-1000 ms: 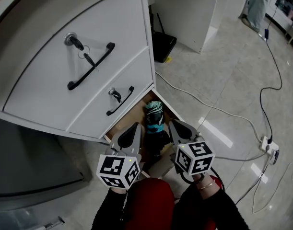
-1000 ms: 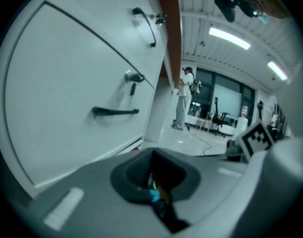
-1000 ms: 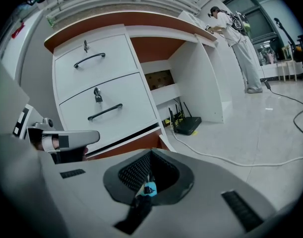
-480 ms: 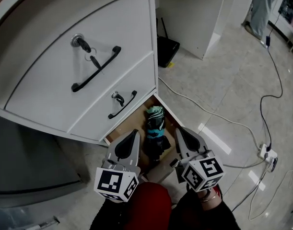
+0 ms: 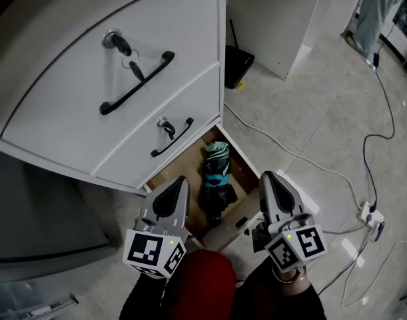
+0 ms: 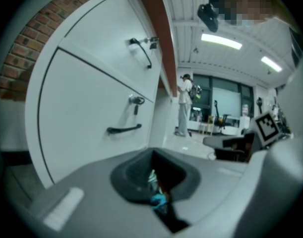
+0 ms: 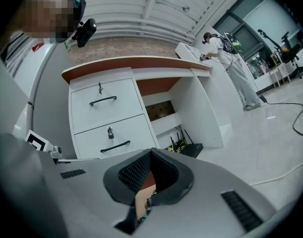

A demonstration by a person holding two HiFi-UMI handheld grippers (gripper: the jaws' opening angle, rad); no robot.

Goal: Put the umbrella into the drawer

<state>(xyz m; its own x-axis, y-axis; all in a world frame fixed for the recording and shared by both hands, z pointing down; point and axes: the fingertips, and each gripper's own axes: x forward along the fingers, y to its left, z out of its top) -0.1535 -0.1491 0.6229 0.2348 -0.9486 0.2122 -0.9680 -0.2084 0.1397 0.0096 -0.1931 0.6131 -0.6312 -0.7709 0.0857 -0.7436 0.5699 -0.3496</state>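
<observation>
A folded teal-and-black umbrella (image 5: 215, 172) lies lengthwise inside the open, wood-lined bottom drawer (image 5: 168, 176) of the white cabinet (image 5: 70, 85). The left gripper (image 5: 177, 184) and the right gripper (image 5: 270, 180) hover over the drawer's near end, one on each side of the umbrella. The jaws of both are clenched together on nothing.
</observation>
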